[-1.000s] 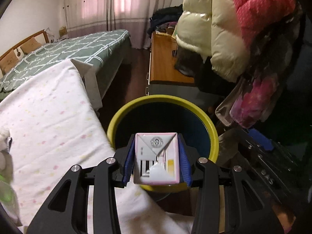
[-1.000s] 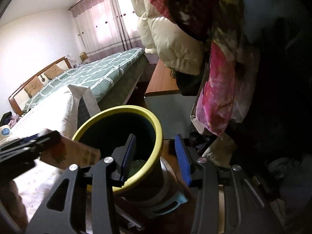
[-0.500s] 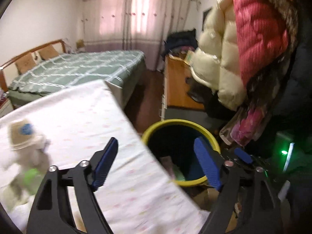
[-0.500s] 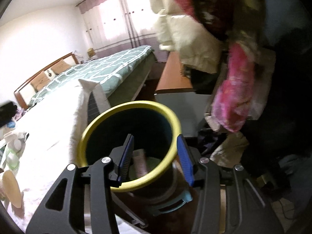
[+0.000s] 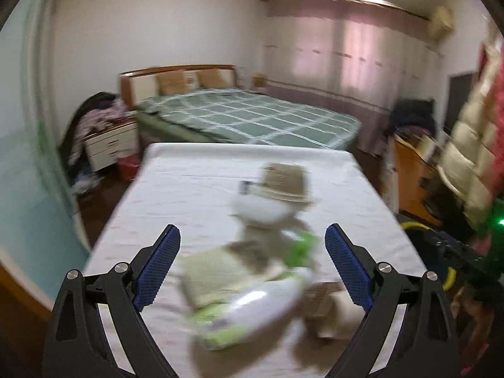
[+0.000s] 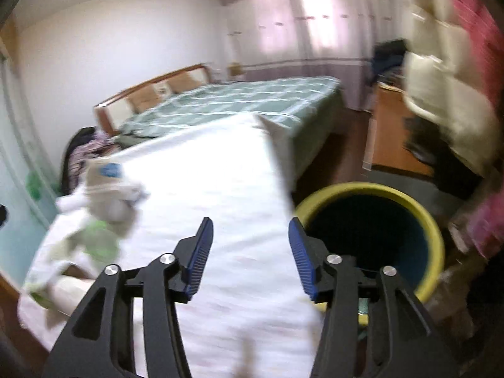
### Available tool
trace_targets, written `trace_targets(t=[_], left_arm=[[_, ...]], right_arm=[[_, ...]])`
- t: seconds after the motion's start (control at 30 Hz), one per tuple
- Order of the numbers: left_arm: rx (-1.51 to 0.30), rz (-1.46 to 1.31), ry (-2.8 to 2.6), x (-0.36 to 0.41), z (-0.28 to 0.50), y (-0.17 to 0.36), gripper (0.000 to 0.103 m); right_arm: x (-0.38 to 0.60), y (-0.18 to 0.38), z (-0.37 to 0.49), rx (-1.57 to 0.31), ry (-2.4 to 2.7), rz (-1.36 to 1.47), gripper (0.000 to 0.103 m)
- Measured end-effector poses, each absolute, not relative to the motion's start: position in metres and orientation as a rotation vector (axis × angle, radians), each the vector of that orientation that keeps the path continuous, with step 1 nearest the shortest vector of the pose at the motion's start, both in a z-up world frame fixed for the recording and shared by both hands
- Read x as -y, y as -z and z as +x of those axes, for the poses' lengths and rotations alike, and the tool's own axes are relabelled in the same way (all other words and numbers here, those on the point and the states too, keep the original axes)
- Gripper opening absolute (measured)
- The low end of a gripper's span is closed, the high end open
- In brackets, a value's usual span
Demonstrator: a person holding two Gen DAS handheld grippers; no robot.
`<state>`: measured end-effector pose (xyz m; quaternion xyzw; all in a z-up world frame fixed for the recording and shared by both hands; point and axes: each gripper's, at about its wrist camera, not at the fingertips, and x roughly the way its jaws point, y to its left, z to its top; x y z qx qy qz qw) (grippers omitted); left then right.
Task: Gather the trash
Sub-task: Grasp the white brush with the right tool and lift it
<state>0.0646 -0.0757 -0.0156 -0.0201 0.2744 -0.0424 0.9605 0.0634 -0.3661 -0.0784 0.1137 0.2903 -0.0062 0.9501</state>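
Here the trash (image 5: 261, 271), a blurred heap of pale and green wrappers topped by a straw-coloured cup, lies on the white-covered bench (image 5: 195, 189), ahead of the left gripper (image 5: 252, 261), whose jaws are opening wide with nothing between them. The right gripper (image 6: 250, 252) hangs over the bench edge, jaws also opening and empty. The yellow-rimmed bin (image 6: 438, 239) stands just beside the bench. A green checked bed (image 5: 252, 116) lies beyond.

A blurred heap of trash (image 5: 252, 271), green-white wrappers and paper cups, lies on the white tabletop (image 5: 189, 189); yellow-rimmed bin (image 6: 371, 236) stands right.
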Motion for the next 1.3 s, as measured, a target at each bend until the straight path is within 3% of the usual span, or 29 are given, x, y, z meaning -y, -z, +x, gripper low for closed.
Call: trace_targets(t=[0.37, 0.57, 0.67, 1.07, 1.13, 1.2, 1.3], left_arm=[[-0.517, -0.087, -0.028, -0.010, 0.058, 0.021, 0.092], [-0.514, -0.126, -0.042, -0.024, 0.059, 0.025, 0.092], [-0.508, -0.139, -0.054, -0.032, 0.059, 0.027, 0.092], [-0.539, -0.180, -0.033, -0.046, 0.067, 0.038, 0.092], [-0.546, -0.186, -0.027, -0.046, 0.069, 0.040, 0.092], [-0.548, -0.190, -0.024, -0.047, 0.069, 0.041, 0.092], [-0.549, -0.191, -0.025, -0.047, 0.070, 0.041, 0.092]], right_arm=[[0.236, 0.065, 0.111, -0.697, -0.253, 0.093, 0.055], [0.177, 0.064, 0.128, -0.709, -0.314, -0.009, 0.057], [0.150, 0.065, 0.140, -0.721, -0.309, -0.085, 0.063], [0.099, 0.086, 0.185, -0.792, -0.180, -0.331, 0.064], [0.099, 0.089, 0.189, -0.796, -0.166, -0.342, 0.057], [0.100, 0.088, 0.191, -0.800, -0.180, -0.321, 0.038], [0.103, 0.083, 0.186, -0.776, -0.193, -0.300, 0.023]])
